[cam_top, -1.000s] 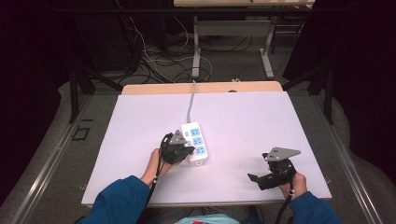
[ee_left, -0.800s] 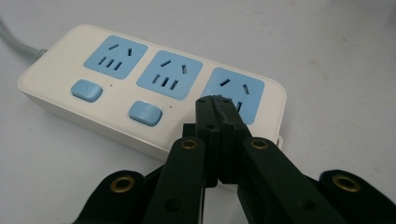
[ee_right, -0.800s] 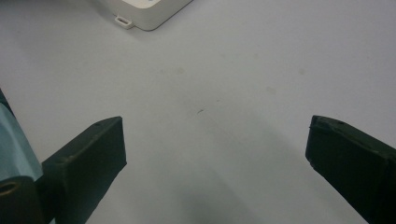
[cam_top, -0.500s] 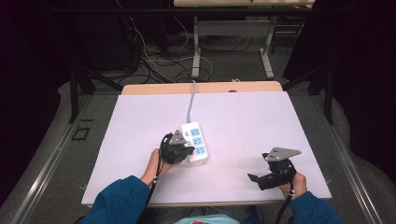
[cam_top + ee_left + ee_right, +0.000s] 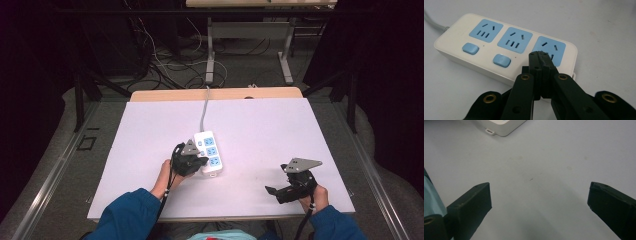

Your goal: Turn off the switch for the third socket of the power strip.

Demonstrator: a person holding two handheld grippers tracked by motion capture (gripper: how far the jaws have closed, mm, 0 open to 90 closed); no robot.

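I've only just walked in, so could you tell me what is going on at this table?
A person seated at the white table works with a tool in each hand. The left tool, jaws shut, has its tip at the near end of a white power strip, over the third blue socket. The right tool rests open on the table, apart from the strip.

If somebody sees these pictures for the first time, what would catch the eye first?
Probably the white plastic power strip with three light-blue sockets, lying near the middle of the white table. The left gripper, jaws shut, has its tips over the end socket. The right gripper is open above bare table.
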